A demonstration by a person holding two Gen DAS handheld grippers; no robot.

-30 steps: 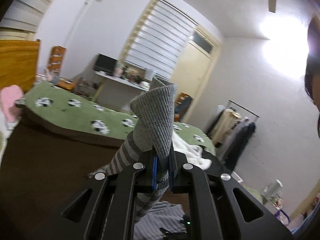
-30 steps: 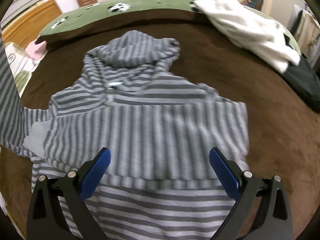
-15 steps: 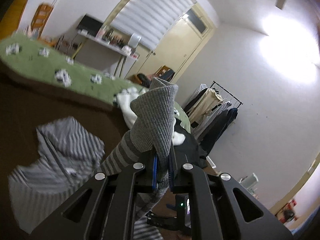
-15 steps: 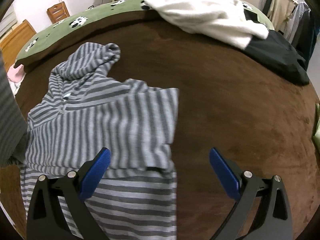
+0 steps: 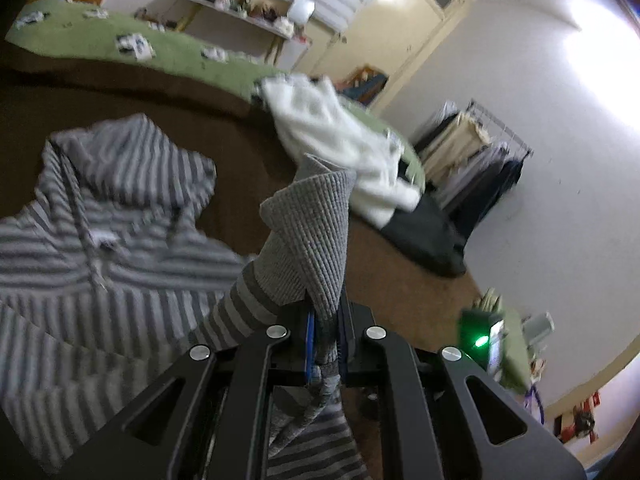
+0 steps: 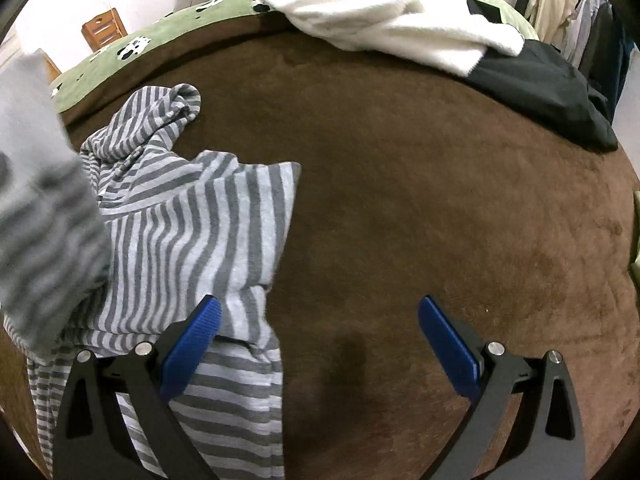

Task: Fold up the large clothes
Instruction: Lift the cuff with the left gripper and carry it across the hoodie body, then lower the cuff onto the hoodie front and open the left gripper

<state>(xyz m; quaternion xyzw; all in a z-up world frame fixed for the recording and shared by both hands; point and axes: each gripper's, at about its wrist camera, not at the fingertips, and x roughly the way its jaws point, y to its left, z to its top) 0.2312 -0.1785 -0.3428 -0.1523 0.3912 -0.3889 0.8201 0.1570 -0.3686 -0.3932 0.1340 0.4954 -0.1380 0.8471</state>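
A grey striped hoodie (image 5: 104, 264) (image 6: 200, 224) lies partly folded on the brown bedspread (image 6: 420, 200), hood toward the far side. My left gripper (image 5: 325, 320) is shut on the ribbed cuff (image 5: 316, 224) of one sleeve, which stands up between its blue pads above the hoodie. In the right wrist view that sleeve (image 6: 40, 200) hangs blurred at the left edge. My right gripper (image 6: 319, 320) is open and holds nothing; its left fingertip (image 6: 204, 320) hovers over the hoodie's right edge, the other over bare bedspread.
A white fluffy garment (image 6: 392, 12) and a black one (image 6: 552, 88) lie at the bed's far right. A green patterned blanket (image 5: 120, 44) runs along the far edge. A clothes rack (image 5: 488, 148), a door and a cluttered shelf stand beyond the bed.
The left gripper has come down and tilted toward the bed with the cuff still in it, so the hoodie now fills its view. The right gripper has slid right, off the hoodie's body.
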